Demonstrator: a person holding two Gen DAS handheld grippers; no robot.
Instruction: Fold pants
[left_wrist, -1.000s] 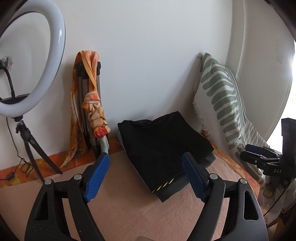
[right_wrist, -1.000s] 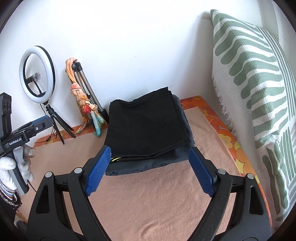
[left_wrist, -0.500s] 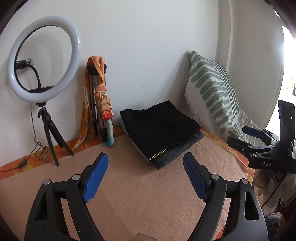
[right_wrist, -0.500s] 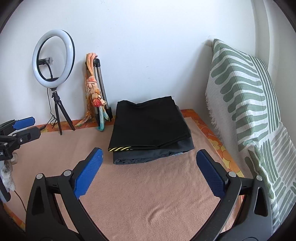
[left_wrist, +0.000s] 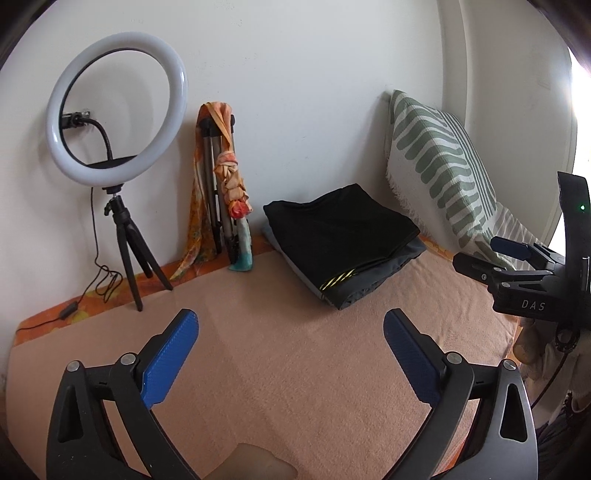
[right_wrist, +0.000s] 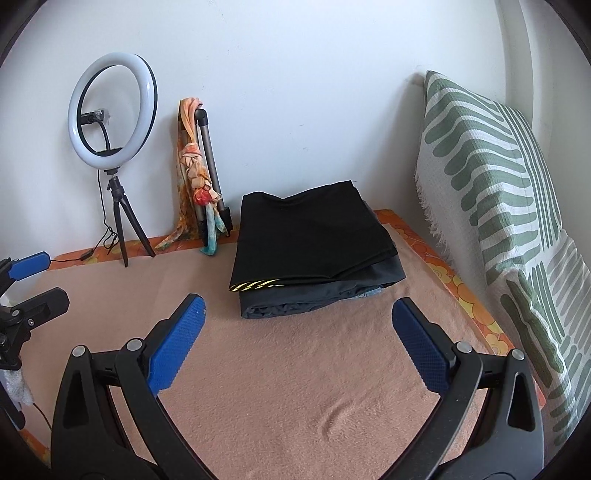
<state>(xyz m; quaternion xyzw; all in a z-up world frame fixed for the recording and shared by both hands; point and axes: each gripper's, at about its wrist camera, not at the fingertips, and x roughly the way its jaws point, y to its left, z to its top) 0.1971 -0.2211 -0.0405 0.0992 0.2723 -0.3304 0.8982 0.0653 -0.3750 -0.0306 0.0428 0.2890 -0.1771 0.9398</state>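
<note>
The folded black pants (right_wrist: 314, 232) lie on top of a small stack of dark folded clothes at the far side of the peach blanket (right_wrist: 295, 387), near the wall, between the scarf-draped tripod (right_wrist: 207, 177) and the green-striped cushion (right_wrist: 495, 177). The left gripper (left_wrist: 290, 354) and the right gripper (right_wrist: 297, 343) both hover over bare blanket with jaws spread wide, holding nothing, well short of the stack.

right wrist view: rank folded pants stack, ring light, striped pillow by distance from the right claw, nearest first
From the right claw:
1. Folded pants stack, straight ahead on the peach blanket.
2. Striped pillow, along the right side against the wall.
3. Ring light, far left at the back wall.
</note>
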